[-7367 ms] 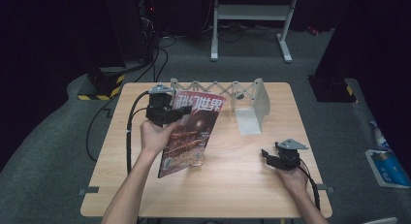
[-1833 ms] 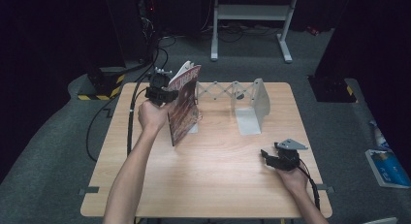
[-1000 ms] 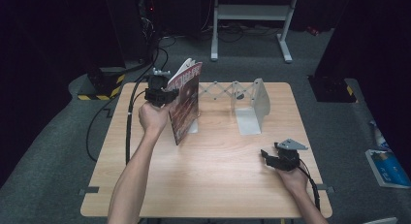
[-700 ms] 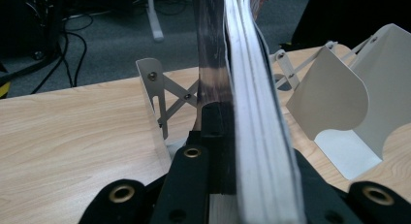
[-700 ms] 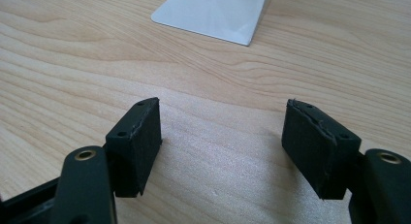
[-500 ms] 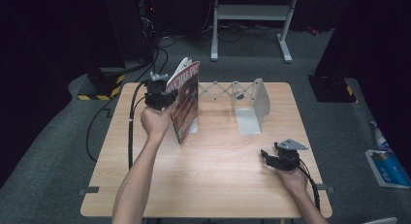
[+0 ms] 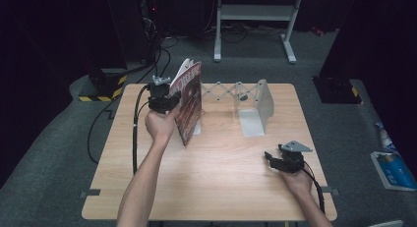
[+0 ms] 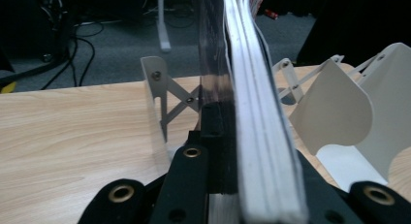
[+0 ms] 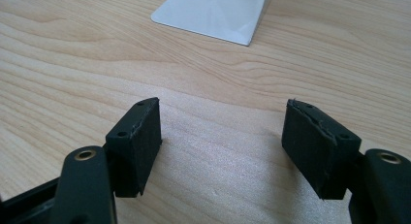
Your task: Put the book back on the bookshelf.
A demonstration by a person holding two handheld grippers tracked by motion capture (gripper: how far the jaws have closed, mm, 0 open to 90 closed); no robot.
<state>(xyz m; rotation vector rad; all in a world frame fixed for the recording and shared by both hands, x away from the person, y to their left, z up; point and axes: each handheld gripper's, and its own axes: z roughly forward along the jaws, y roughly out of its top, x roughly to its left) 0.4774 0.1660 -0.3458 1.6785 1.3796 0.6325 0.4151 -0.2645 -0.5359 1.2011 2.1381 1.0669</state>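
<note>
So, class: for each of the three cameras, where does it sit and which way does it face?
High view: above the table's near side, looking forward and down; both forearms show.
Left gripper view: rides the left gripper, looking along jaws clamped on the upright magazine.
Right gripper view: rides the right gripper, facing the tabletop, jaws apart.
Shared: the white expanding rack.

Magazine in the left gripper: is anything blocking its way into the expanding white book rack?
Nothing visible does. The left gripper holds the magazine upright on edge at the left end of the white rack. The slots right of it look bare, and the right gripper rests open, well clear.
</note>
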